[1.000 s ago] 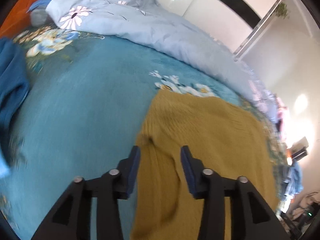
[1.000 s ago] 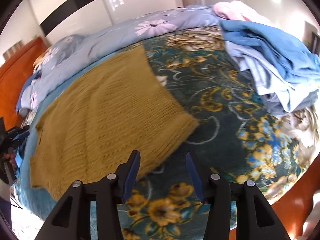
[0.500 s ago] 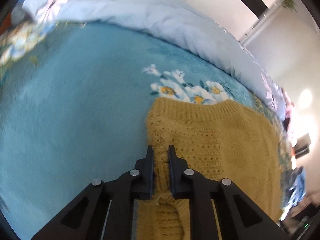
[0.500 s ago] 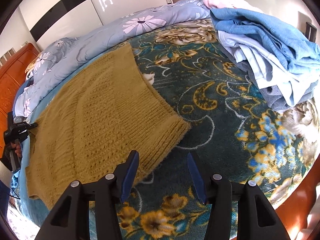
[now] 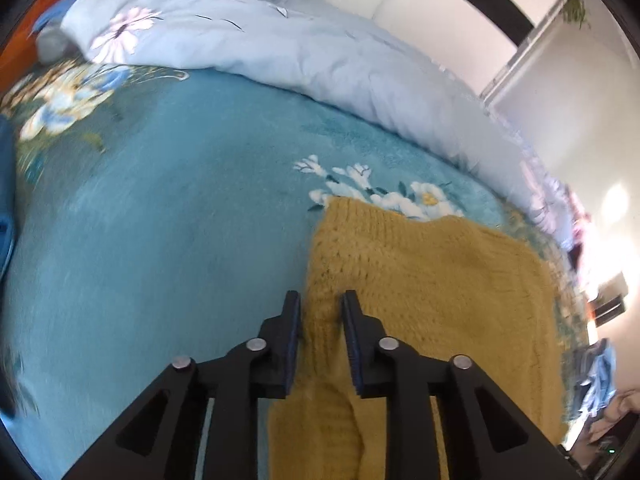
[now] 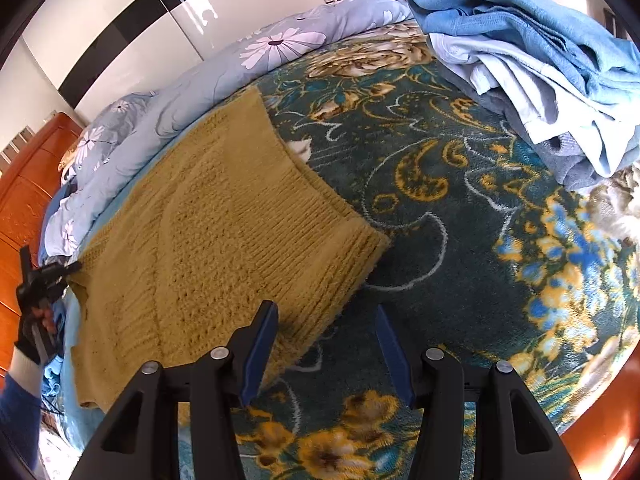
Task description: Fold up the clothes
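Note:
A mustard-yellow knitted sweater (image 5: 432,280) lies spread flat on the bed; it also shows in the right wrist view (image 6: 224,216). My left gripper (image 5: 320,312) is shut on a bunched fold at the sweater's near left corner. It appears small at the left edge of the right wrist view (image 6: 48,276), at that same corner. My right gripper (image 6: 326,324) is open and empty, just above the bedspread beside the sweater's ribbed hem corner (image 6: 360,248).
A light blue floral duvet (image 5: 280,48) is bunched along the far side of the bed. A pile of blue clothes (image 6: 540,60) lies at the right. A dark blue garment (image 5: 8,184) is at the left. The orange wooden headboard (image 6: 24,184) stands behind.
My left gripper closed on the sweater's corner, then its jaws parted slightly around the bunched knit as it drew back. My right gripper edged closer to the hem, still open.

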### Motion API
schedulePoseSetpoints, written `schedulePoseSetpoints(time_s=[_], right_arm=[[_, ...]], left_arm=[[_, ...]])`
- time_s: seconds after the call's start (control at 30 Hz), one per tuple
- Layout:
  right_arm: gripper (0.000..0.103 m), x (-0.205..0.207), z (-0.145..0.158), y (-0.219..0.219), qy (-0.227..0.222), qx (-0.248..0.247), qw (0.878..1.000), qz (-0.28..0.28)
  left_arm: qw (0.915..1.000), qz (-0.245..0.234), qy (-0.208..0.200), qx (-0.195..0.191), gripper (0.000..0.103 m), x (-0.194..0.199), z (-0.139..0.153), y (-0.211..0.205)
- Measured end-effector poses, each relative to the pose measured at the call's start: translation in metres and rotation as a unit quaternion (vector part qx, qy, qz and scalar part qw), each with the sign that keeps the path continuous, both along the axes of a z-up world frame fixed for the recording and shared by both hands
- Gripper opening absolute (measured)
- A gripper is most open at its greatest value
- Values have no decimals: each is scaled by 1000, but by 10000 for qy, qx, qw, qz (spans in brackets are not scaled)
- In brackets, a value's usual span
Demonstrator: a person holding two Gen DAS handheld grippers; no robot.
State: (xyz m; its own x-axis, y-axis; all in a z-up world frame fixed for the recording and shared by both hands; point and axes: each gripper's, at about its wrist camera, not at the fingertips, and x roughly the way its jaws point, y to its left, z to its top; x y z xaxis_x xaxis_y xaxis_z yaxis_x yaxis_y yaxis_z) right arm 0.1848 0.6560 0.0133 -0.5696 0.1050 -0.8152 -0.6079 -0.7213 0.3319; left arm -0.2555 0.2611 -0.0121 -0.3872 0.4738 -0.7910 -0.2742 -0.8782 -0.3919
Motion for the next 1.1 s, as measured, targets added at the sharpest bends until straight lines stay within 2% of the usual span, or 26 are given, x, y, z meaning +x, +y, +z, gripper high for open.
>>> schedulePoseSetpoints(time_s=[0.1, 0.17, 0.2, 0.27, 0.47, 0.67, 0.8, 0.93, 1.1], right_arm=[[54, 0, 2, 1, 41, -19, 10000, 12], [54, 0, 3, 0, 88, -23, 10000, 14], [54, 0, 3, 0, 120, -21, 9999, 19], [54, -1, 4, -3, 172, -21, 9998, 35], [54, -6, 4, -13, 220, -47, 9994, 253], [56, -11, 4, -17, 200, 3, 9991, 361], [56, -6, 1, -16, 226, -74, 9991, 348], [56, -3, -4, -14, 309, -240, 9986, 342], [56, -5, -10, -15, 486, -497, 9968, 384]], left_arm=[[9996, 29, 292, -12, 28, 25, 19, -17], [9986, -2, 519, -128, 51, 49, 31, -28], [9979, -20, 622, -163, 55, 67, 36, -36], [9965, -92, 797, -247, 61, 96, 39, -43], [9909, -286, 1054, -786, 69, 170, 33, -47], [9941, -401, 705, -721, 74, 216, 15, -45], [9983, -383, 246, -362, 74, 227, 2, -45], [9987, -446, -191, -149, 74, 232, -12, -40], [9979, -371, -496, 204, 74, 233, -22, -34]])
